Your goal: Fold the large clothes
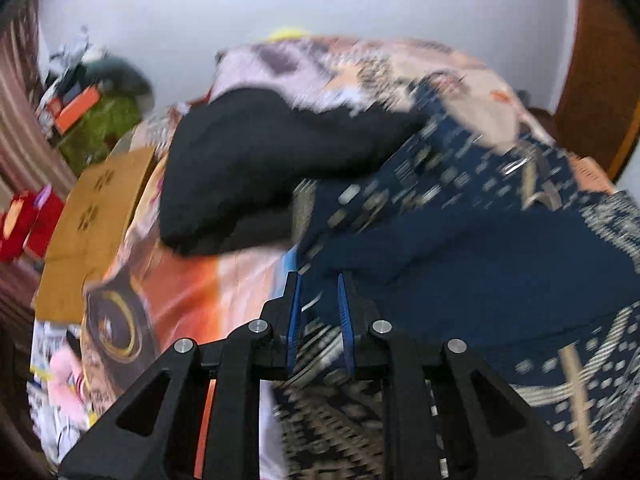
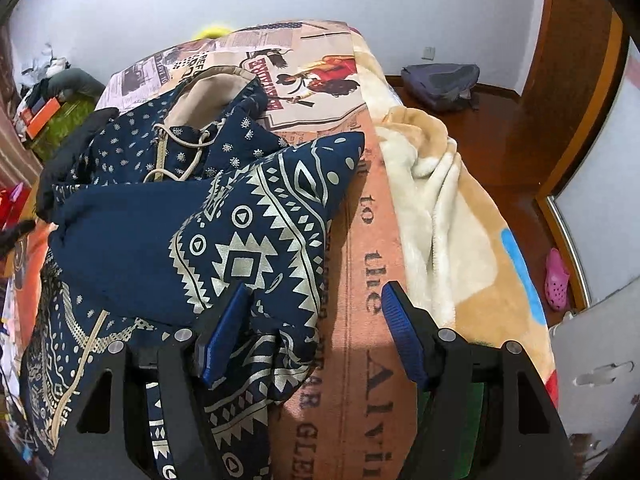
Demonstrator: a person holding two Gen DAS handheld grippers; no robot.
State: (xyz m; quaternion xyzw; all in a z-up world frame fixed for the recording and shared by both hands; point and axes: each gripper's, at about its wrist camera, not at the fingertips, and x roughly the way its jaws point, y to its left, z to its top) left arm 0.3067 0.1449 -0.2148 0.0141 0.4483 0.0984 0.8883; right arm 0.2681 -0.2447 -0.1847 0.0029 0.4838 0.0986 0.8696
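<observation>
A navy hoodie with a white geometric print [image 2: 224,220] lies bunched on the printed bedspread [image 2: 360,264]; its beige-lined hood and drawstrings [image 2: 192,136] point to the far end. In the left wrist view the same hoodie [image 1: 460,248] fills the right half, blurred by motion. My left gripper [image 1: 320,308] has its blue pads close together, with patterned hoodie fabric between them. My right gripper [image 2: 312,320] is open wide; its left finger [image 2: 224,328] rests against the hoodie's folded edge and its right finger [image 2: 404,332] stands over bare bedspread.
A black garment [image 1: 256,168] lies on the bed left of the hoodie. A cream fleece blanket [image 2: 440,208] covers the bed's right side. A cardboard box [image 1: 96,224] and clutter sit left of the bed. A grey backpack [image 2: 440,80] and a pink shoe [image 2: 556,280] lie on the wooden floor.
</observation>
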